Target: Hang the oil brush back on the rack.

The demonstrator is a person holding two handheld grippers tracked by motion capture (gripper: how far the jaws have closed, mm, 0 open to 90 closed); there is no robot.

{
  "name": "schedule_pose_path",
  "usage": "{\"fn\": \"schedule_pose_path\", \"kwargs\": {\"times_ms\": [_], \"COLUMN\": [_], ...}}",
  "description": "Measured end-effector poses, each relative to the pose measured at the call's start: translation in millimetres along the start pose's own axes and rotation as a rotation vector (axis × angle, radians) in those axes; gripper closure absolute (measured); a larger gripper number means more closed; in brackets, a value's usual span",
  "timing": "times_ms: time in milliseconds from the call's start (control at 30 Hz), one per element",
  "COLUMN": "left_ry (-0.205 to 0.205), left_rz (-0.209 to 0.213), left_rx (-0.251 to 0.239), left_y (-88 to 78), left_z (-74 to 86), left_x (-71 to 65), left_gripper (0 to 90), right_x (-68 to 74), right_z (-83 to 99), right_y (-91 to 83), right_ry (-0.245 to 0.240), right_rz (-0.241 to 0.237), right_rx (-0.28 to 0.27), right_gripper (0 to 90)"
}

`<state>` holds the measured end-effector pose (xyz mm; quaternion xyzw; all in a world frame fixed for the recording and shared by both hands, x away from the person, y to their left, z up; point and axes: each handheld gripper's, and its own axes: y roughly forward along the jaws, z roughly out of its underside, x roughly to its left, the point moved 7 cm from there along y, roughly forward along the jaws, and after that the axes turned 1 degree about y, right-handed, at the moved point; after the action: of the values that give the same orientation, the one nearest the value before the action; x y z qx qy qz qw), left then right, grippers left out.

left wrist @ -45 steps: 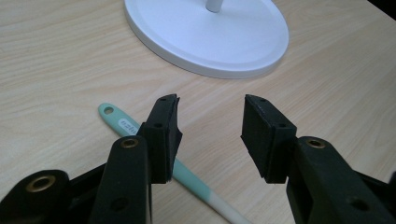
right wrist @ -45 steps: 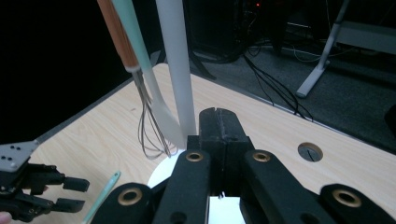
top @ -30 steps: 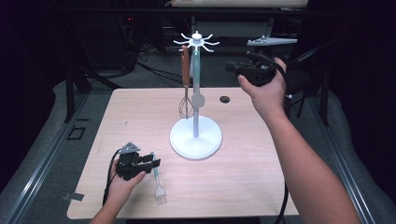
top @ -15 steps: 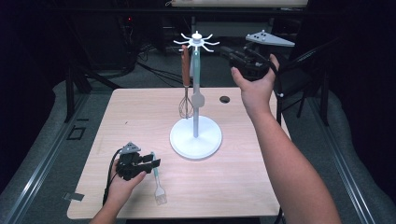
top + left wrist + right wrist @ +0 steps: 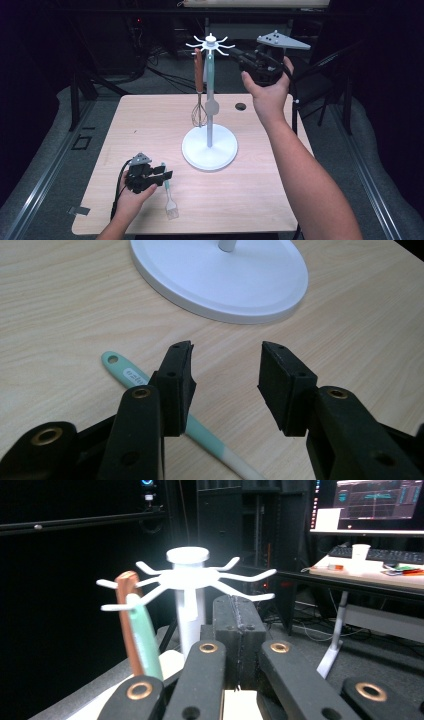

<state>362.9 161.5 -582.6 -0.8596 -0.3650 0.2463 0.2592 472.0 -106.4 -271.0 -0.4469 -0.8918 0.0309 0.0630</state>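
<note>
Leftward toward the rack [image 5: 210, 42] went the right gripper [image 5: 239, 55], jaws closed, empty; left gripper [image 5: 166, 176] gaped over a half-hidden brush [image 5: 168, 197].

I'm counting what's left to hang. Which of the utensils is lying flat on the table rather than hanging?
The mint-handled brush, lying beside the left gripper. The wooden-handled whisk and the mint-handled utensil both hang from the white rack.

Brush [image 5: 169, 199] before stand [image 5: 209, 148]
</note>
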Motion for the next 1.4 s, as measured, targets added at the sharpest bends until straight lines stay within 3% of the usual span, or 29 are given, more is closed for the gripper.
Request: {"fn": "schedule_pose_path", "kwargs": {"times_ms": [200, 533, 900, 1233, 1400], "left_ry": [-0.001, 0.001, 0.0, -0.001, -0.001], "left_rz": [0.0, 0.005, 0.003, 0.003, 0.001], "left_rx": [-0.002, 0.0, -0.005, -0.004, -0.003], "left_y": [-0.3, 1.2, 0.8, 0.9, 0.6], "left_z": [-0.2, 0.2, 0.0, 0.1, 0.3], "left_x": [-0.1, -1.2, -1.2, -1.3, -0.9], "left_gripper": [56.8, 56.9, 56.9, 57.0, 57.0], "right_x": [10.8, 22.7, 43.9, 43.5, 40.9], "right_z": [0.9, 0.5, 0.4, 1.5, 1.8], "right_y": [-2.1, -3.2, 2.7, 1.8, -7.8], "right_ry": [-0.025, -0.008, -0.031, -0.058, -0.068], "right_rz": [-0.008, -0.041, -0.065, -0.046, -0.053], "right_rx": [0.005, 0.002, -0.003, 0.001, 0.002], "right_gripper": [90.0, 90.0, 90.0, 90.0, 90.0]}}
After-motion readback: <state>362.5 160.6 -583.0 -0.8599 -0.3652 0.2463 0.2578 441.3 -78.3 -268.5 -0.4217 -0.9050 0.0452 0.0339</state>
